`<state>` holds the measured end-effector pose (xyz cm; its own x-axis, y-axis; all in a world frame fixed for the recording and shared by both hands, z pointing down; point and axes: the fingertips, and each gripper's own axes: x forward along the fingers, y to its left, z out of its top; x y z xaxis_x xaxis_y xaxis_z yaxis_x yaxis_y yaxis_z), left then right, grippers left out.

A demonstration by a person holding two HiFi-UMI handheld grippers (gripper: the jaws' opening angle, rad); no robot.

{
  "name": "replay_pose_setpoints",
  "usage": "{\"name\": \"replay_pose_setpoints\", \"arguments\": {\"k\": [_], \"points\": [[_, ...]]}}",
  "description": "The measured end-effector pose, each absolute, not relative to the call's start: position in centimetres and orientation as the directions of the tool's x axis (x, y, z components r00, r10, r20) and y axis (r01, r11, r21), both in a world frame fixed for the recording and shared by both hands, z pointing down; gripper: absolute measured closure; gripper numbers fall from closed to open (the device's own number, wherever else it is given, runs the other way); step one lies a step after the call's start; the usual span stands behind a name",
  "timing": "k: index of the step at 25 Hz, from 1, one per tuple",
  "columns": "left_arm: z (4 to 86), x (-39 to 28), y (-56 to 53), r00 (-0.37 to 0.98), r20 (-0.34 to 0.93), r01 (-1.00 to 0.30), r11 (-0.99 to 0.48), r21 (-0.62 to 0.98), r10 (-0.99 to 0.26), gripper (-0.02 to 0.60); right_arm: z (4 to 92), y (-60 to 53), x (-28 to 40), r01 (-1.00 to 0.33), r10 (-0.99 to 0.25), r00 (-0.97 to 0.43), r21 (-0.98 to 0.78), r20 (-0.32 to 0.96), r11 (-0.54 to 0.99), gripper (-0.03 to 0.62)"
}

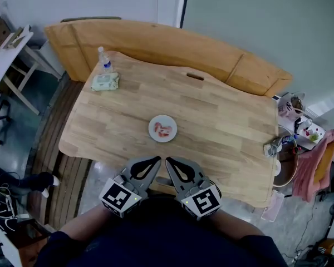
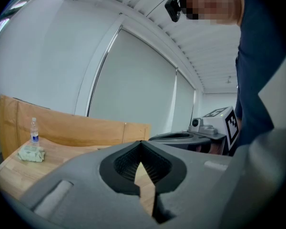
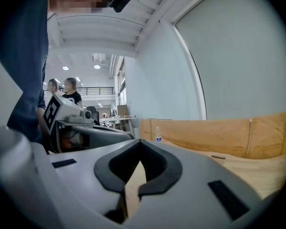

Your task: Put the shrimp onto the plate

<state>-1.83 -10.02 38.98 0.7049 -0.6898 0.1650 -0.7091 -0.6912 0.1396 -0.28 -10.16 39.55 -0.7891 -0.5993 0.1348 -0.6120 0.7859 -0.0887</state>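
Note:
A small white plate [image 1: 155, 122] lies near the middle of the wooden table [image 1: 228, 121], with pink shrimp [image 1: 163, 130] on it. Both grippers hover side by side at the table's near edge, close to the person's body and a little short of the plate. My left gripper [image 1: 157, 159] is shut with nothing between its jaws. In its own view the left gripper [image 2: 142, 142] has its tips meeting. My right gripper [image 1: 168, 161] is shut and empty too, and in its own view the right gripper [image 3: 139, 141] points over the table. Neither gripper view shows the plate.
A water bottle [image 1: 104, 60] and a pack of wipes [image 1: 105, 82] stand at the table's far left corner. A wooden bench [image 1: 156, 40] runs along the far side. Cluttered items [image 1: 300, 128] and a pink cloth [image 1: 321, 160] sit off the right end. Two people [image 3: 69, 94] stand far behind.

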Motion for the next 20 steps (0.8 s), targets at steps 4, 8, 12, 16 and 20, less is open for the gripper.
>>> {"name": "replay_pose_setpoints", "arguments": {"k": [4,8,12,16,20], "points": [[39.06,-1.78,-9.69,0.707,0.166,-0.708,-0.691,0.146,-0.688,0.576,39.55,-9.70,-0.52,-0.605,-0.592,-0.794,-0.085,0.135,0.792,0.585],[39.17,-1.69,-9.52,0.708,0.168,-0.706,-0.694,0.141,-0.686,0.576,39.73,-9.55,-0.62,-0.600,-0.586,-0.798,-0.086,0.139,0.796,0.585],[39.29,-1.63,-9.42,0.708,0.168,-0.705,-0.696,0.133,-0.686,0.577,39.91,-9.54,-0.52,-0.598,-0.584,-0.799,-0.089,0.140,0.796,0.585],[39.31,-1.73,-9.44,0.705,0.168,-0.709,-0.691,0.144,-0.689,0.577,39.98,-9.53,-0.68,-0.597,-0.582,-0.800,-0.093,0.145,0.797,0.585],[39.32,-1.59,-9.41,0.706,0.167,-0.708,-0.692,0.142,-0.688,0.577,40.02,-9.47,-0.58,-0.596,-0.581,-0.800,-0.093,0.147,0.797,0.585]]}}
